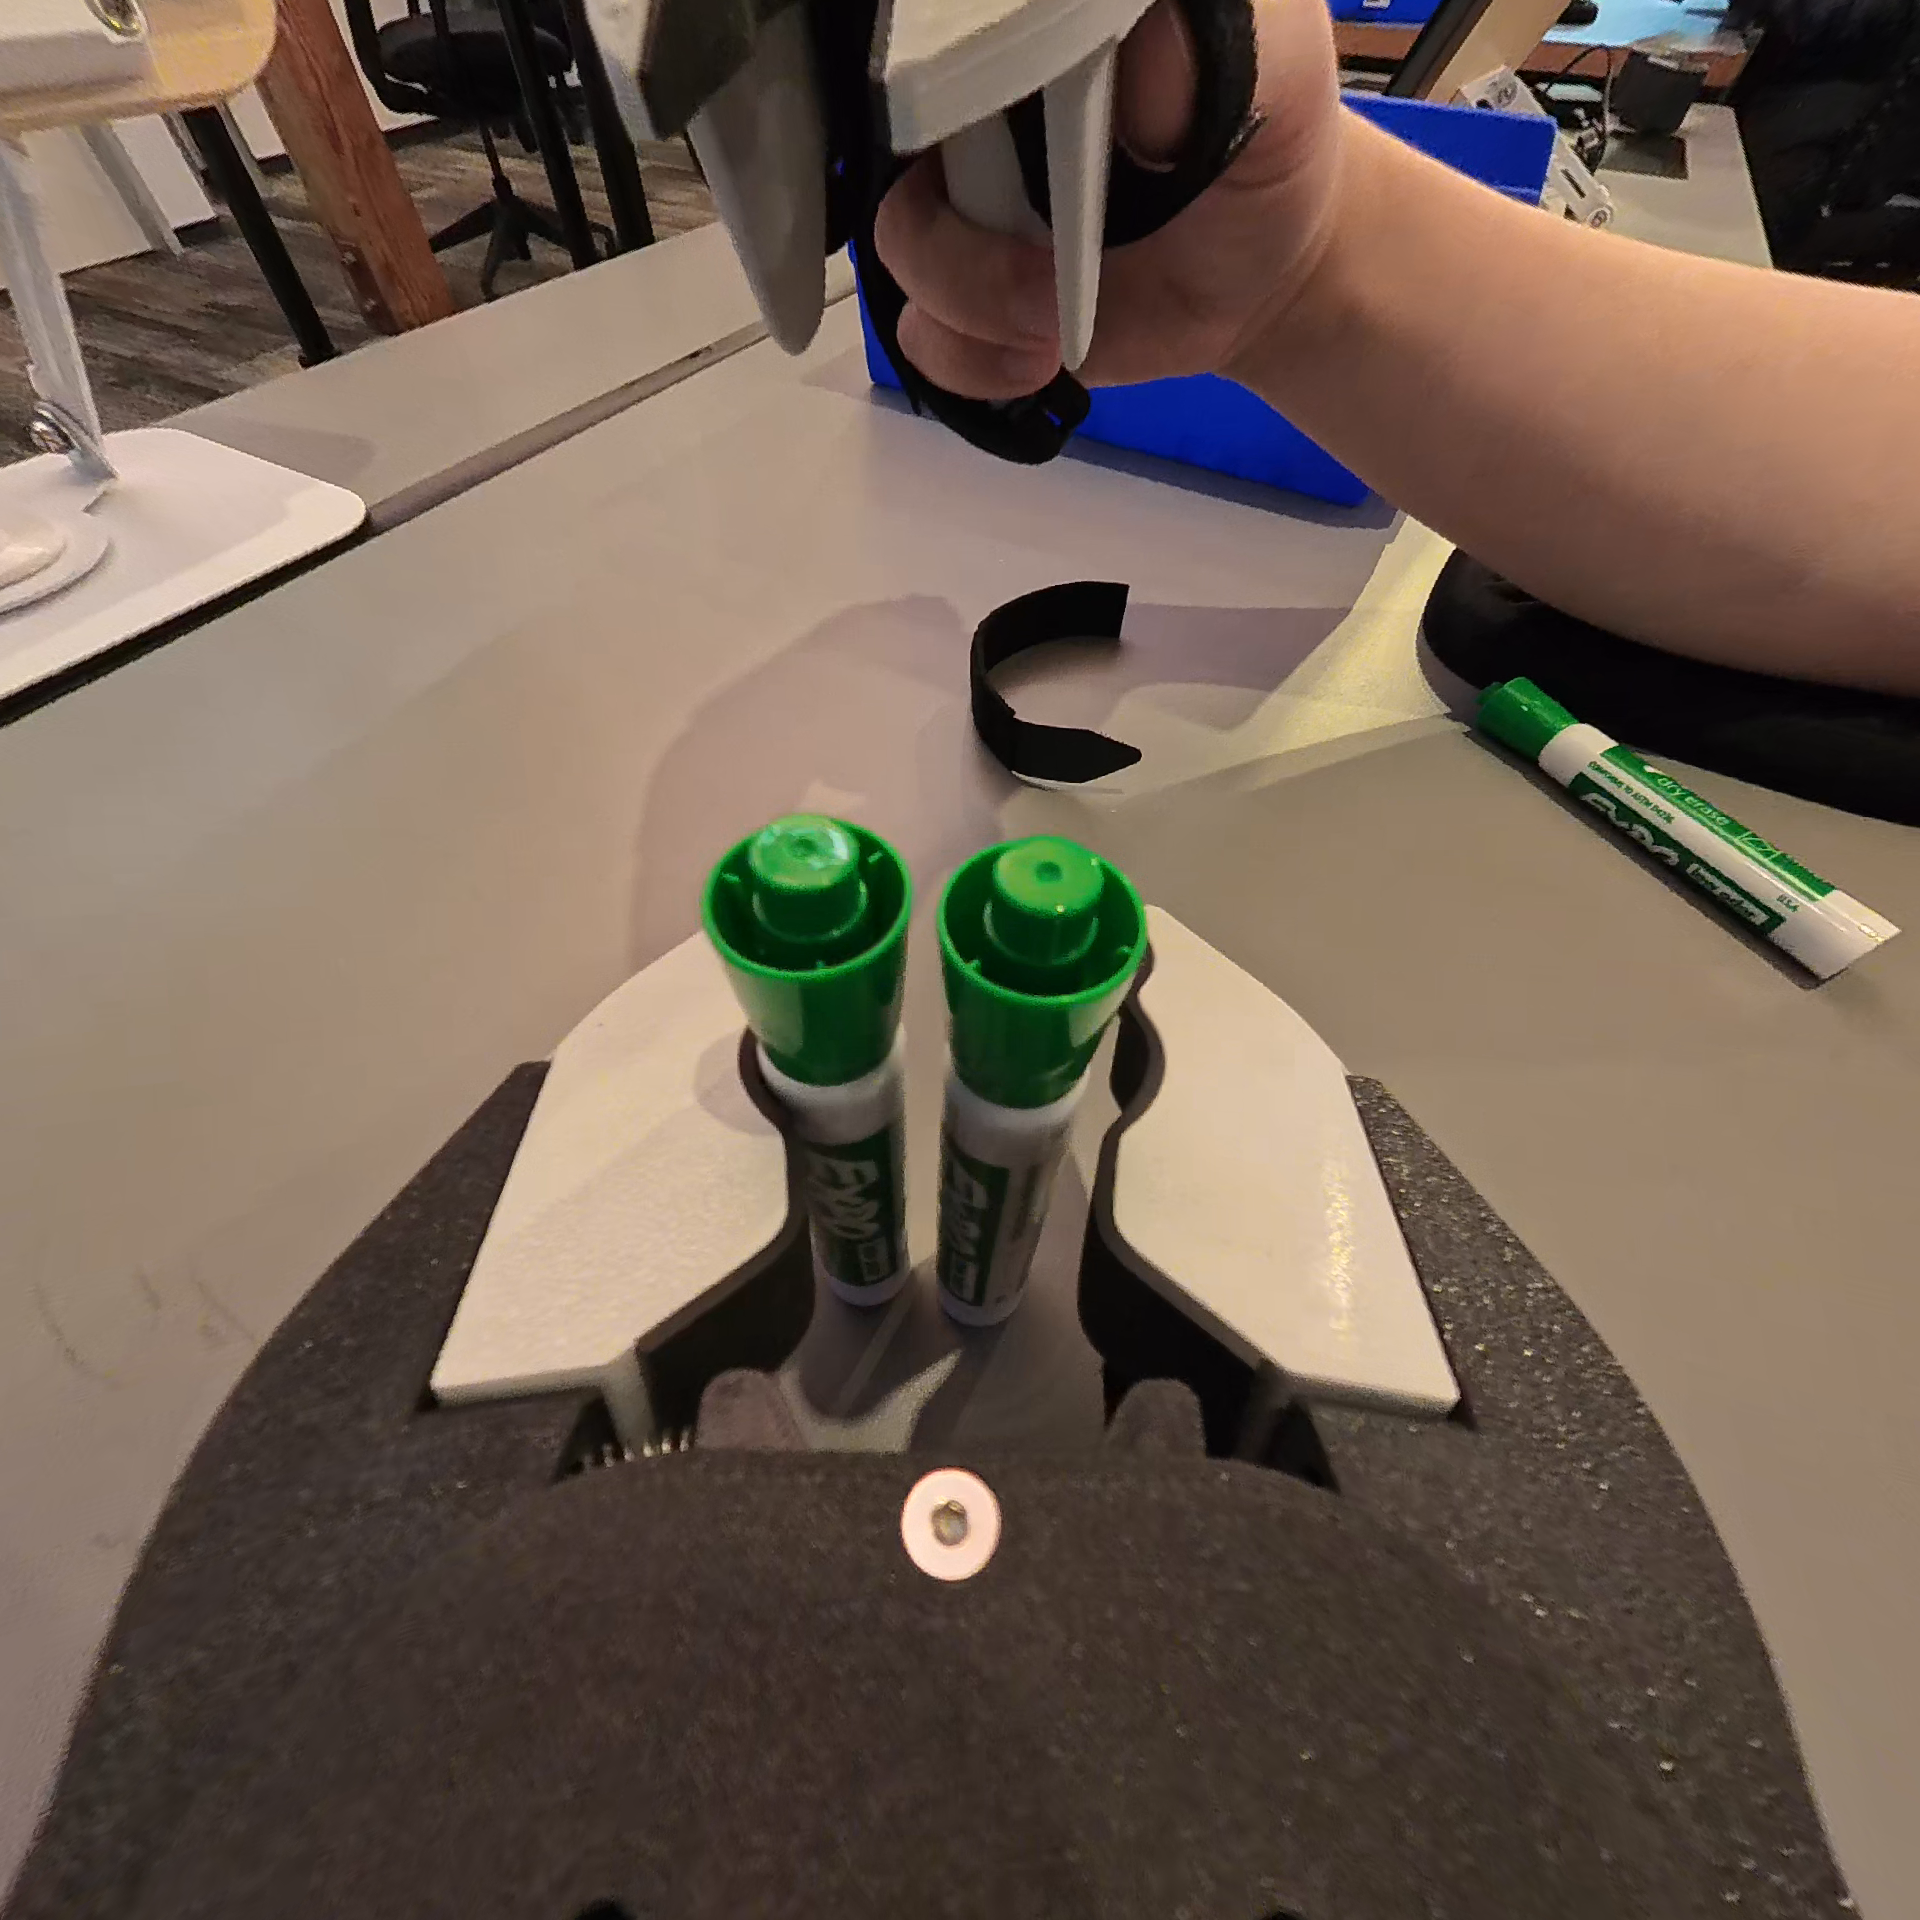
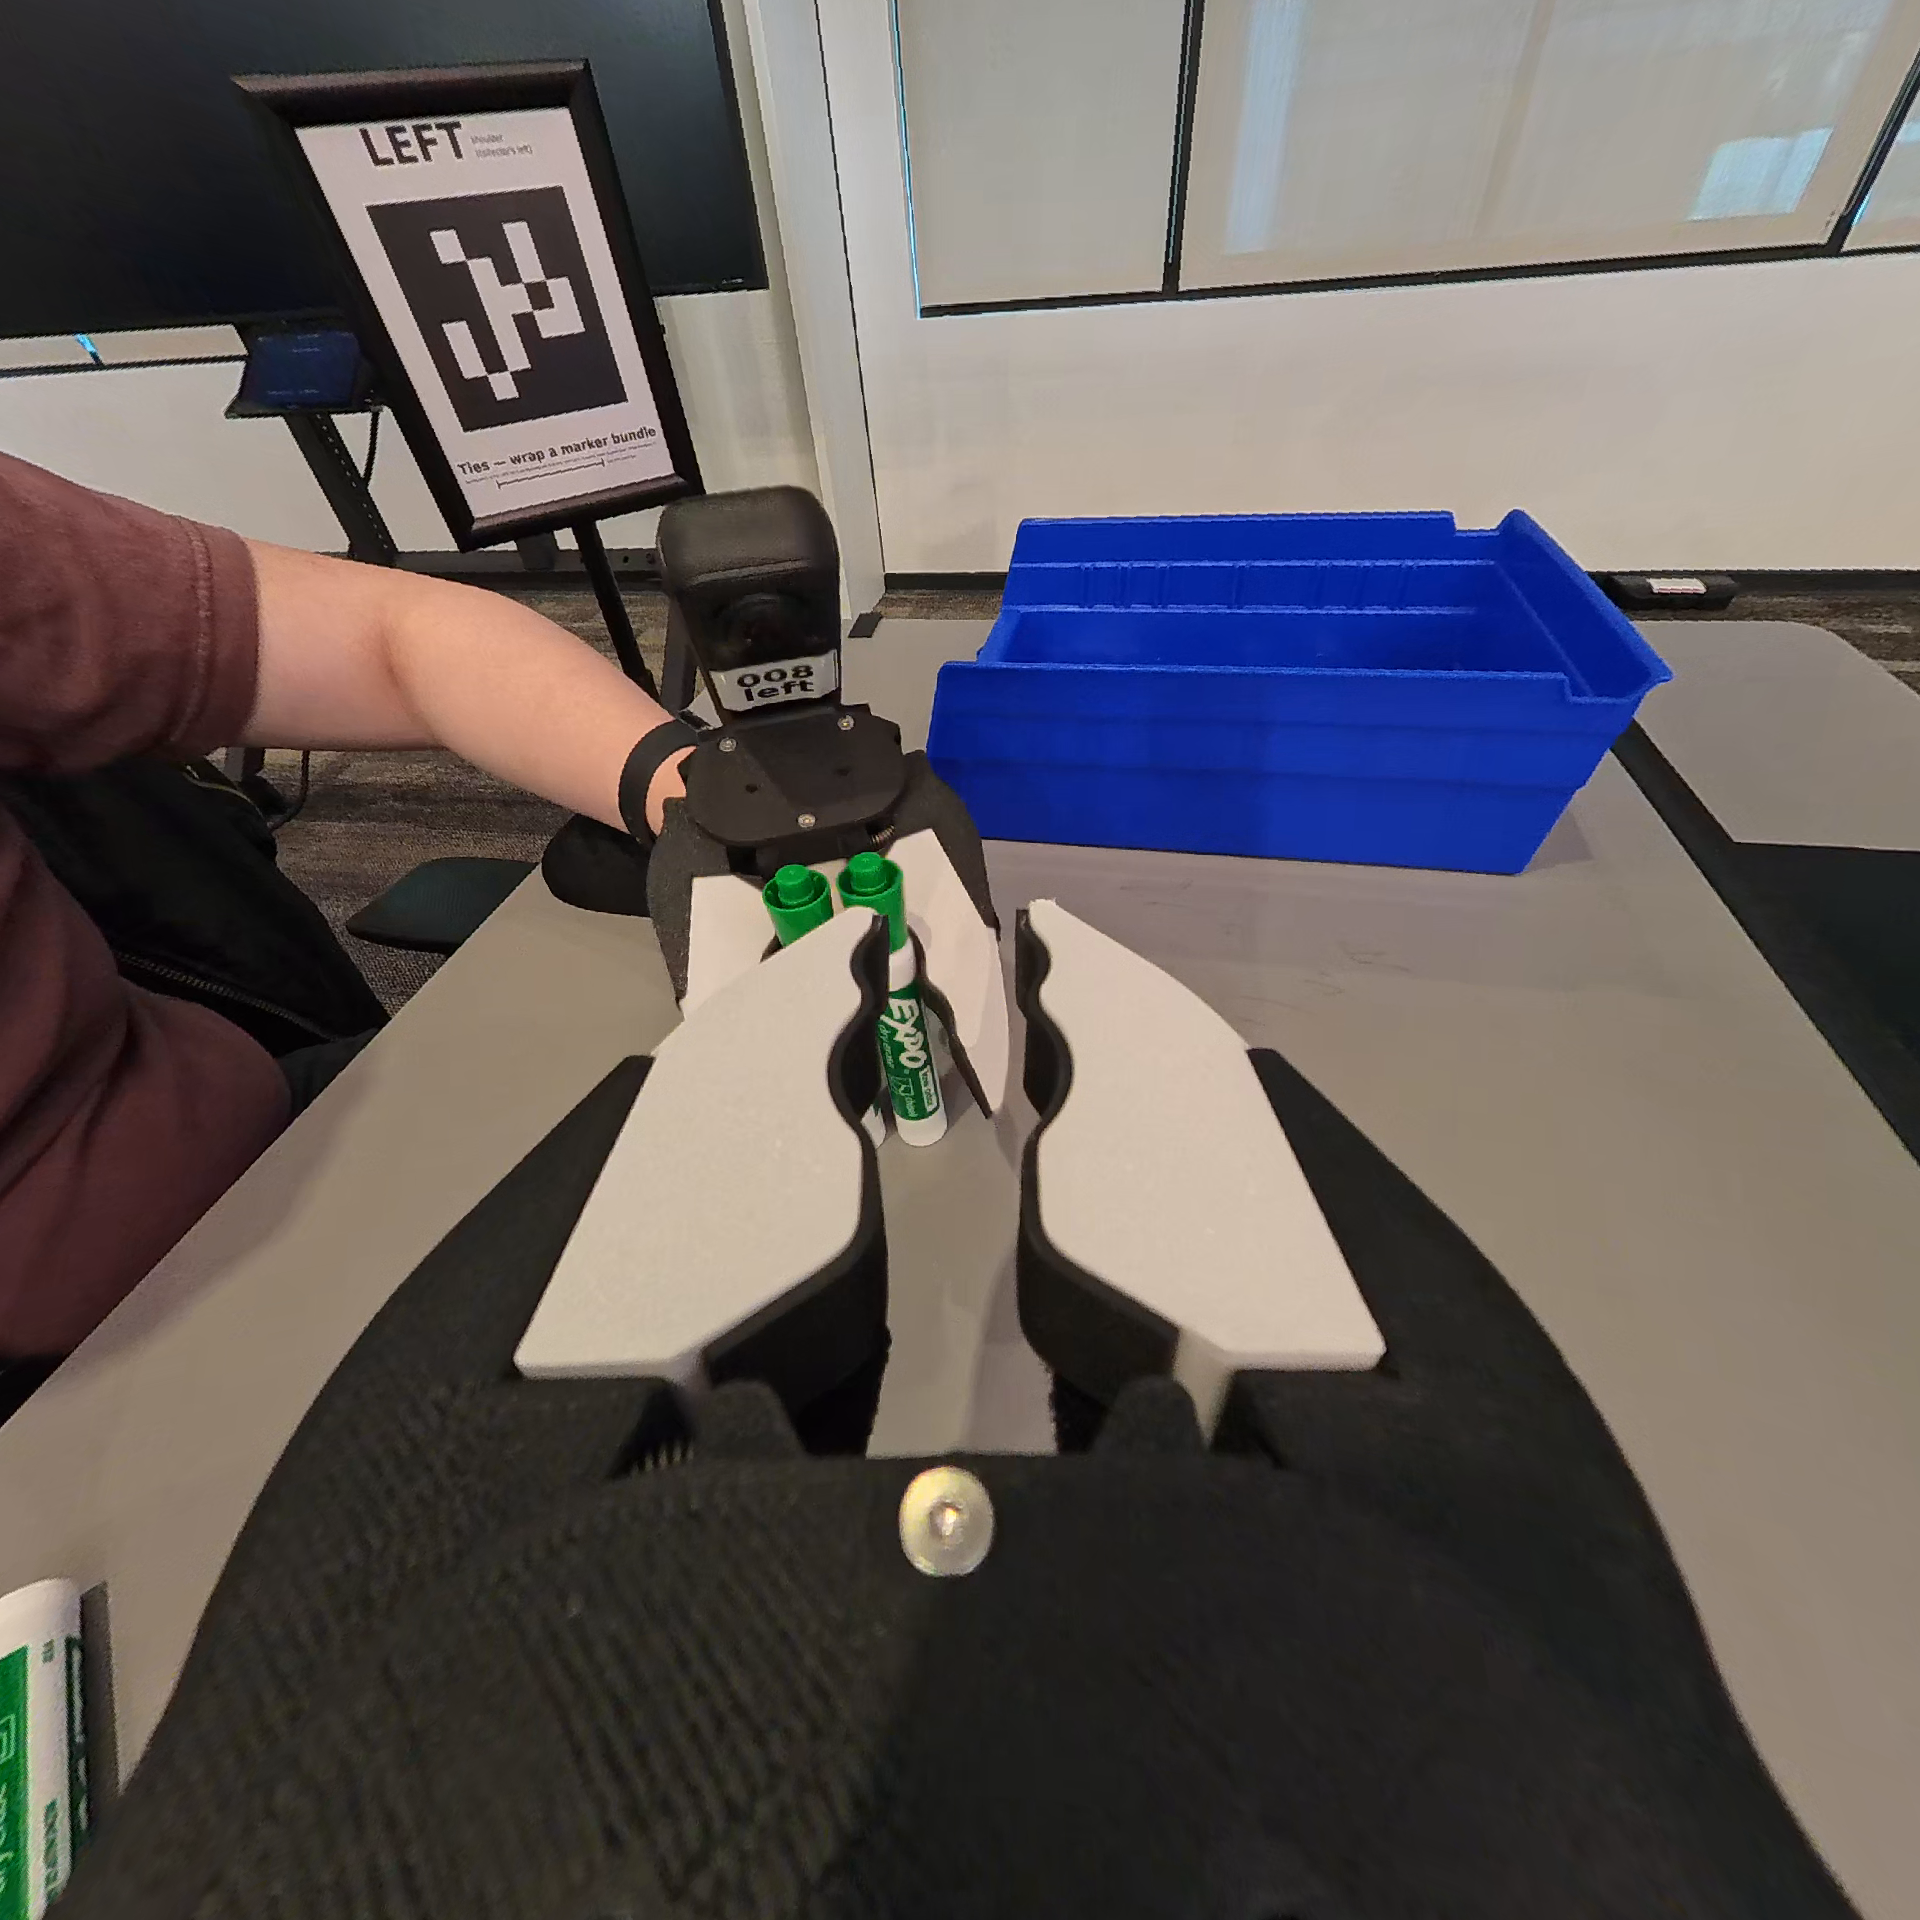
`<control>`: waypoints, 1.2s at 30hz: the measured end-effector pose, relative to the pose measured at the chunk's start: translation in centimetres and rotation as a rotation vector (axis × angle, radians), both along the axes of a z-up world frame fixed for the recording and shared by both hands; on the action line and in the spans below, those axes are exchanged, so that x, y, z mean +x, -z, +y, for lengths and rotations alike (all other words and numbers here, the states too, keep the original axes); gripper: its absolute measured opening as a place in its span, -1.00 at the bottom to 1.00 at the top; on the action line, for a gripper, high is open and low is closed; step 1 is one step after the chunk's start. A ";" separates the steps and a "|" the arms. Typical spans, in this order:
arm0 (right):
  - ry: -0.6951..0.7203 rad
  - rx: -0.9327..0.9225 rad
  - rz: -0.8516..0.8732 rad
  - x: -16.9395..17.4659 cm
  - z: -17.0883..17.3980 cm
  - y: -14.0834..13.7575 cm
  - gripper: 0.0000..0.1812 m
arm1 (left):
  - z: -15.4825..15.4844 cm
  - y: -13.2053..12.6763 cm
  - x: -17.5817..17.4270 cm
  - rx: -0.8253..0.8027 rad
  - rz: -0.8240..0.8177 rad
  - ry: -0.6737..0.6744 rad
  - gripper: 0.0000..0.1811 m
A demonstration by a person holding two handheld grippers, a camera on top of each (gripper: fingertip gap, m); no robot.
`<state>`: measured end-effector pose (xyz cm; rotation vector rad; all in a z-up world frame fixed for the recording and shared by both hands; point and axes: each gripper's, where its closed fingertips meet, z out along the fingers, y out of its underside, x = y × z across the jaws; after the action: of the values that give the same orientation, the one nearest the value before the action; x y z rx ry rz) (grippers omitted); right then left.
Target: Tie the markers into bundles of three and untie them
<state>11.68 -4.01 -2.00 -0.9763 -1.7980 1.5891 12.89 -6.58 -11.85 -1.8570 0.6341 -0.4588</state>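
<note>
Markers (image 1: 920, 1049) upright in left hand-held gripper (image 1: 925, 1070)

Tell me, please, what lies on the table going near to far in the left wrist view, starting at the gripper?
left gripper → two green markers upright between its fingers → black strap curled on the table → blue bin → right gripper, hanging above.

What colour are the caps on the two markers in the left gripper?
Green caps on both markers, seen best in the left wrist view.
</note>
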 end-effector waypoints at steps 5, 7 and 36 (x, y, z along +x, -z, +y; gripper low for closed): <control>-0.001 0.000 -0.003 0.1 0.0 0.1 -0.73 | 0.0 0.1 0.0 -0.011 -0.003 0.002 -0.36; -0.001 0.000 -0.002 0.1 0.0 0.0 -0.73 | 0.0 0.2 0.0 -0.015 0.003 0.003 -0.39; -0.031 0.010 -0.055 -0.1 -0.6 1.3 -0.73 | 0.4 0.1 -0.4 -0.017 -0.015 -0.032 -0.55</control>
<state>11.55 -4.58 -3.26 -1.0010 -1.8647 1.5843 12.44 -6.20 -11.92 -1.8756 0.5909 -0.4579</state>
